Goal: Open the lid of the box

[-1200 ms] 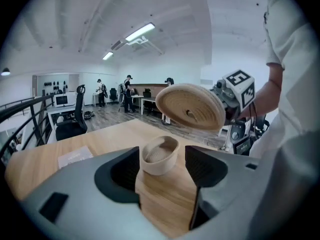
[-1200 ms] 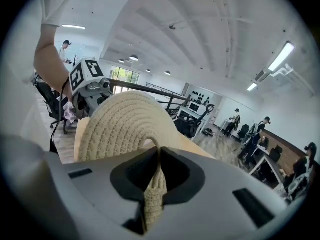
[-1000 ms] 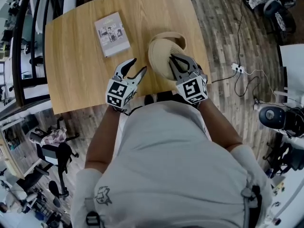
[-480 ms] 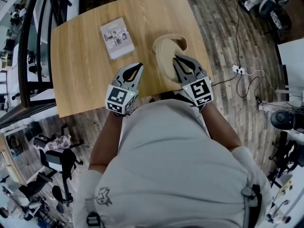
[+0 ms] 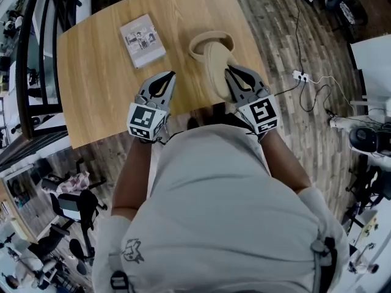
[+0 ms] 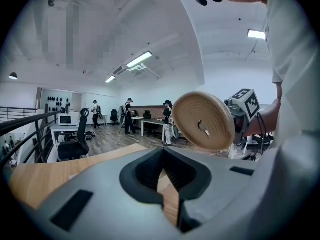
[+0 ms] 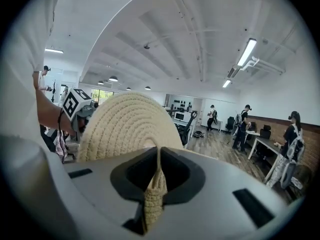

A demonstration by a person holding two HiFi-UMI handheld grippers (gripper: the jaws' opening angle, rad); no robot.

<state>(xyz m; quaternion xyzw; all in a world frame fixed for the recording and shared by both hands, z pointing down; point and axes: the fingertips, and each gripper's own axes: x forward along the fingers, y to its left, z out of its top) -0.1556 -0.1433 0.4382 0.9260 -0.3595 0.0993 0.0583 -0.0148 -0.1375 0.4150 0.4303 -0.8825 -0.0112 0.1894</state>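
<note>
Lid (image 5: 215,66) off the box (image 5: 200,43), held upright.
The right gripper (image 5: 231,73) clamped the lid's rim just beside the open box on the table (image 5: 98,72); the left gripper (image 5: 170,76) was closed, empty.

Pale grey short-sleeved T-shirt (image 5: 214,200) with a small dark logo (image 5: 131,251) at its near left; the grey left gripper (image 5: 171,75) and right gripper (image 5: 228,72) each bear a black-and-white marker cube
</note>
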